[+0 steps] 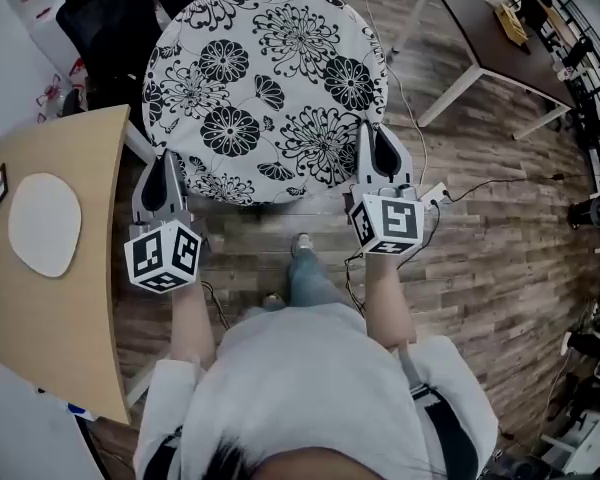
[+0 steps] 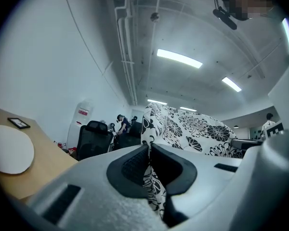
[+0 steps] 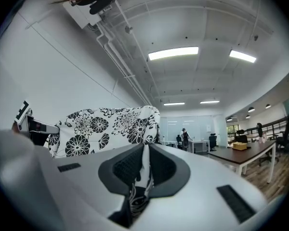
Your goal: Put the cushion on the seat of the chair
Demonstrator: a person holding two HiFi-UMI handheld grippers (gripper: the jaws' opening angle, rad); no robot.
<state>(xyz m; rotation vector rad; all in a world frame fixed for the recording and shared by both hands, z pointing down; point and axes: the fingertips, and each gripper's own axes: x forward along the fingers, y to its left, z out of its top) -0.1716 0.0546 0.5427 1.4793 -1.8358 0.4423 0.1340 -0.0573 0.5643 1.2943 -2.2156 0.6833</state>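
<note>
- Head view, looking steeply down: a person in a pale top stands on a wood-plank floor (image 1: 480, 258) with both arms stretched forward, a gripper in each hand.
- A large round cushion (image 1: 265, 88), white with black flower print, fills the frame from the centre up to 12 o'clock. It is spread out flat in front of the person and hides whatever is beneath it.
- The left gripper (image 1: 163, 158) has its jaws pressed together on the cushion's near edge, at about 7 o'clock on the cushion. The left gripper view shows a fold of the printed fabric pinched between the dark pads.
- The right gripper (image 1: 377, 138) is clamped the same way on the cushion's edge at about 4 o'clock. The right gripper view shows fabric squeezed between its pads.
- A black office chair (image 1: 110, 18) stands at 11 o'clock, just beyond the cushion's far left rim. Its seat is not visible.
- A light wooden table (image 1: 70, 298) sits at 9 o'clock, with a white oval disc (image 1: 43, 223) lying on it.
- A dark table (image 1: 490, 28) on white legs stands at 1 o'clock, well apart from the cushion.
</note>
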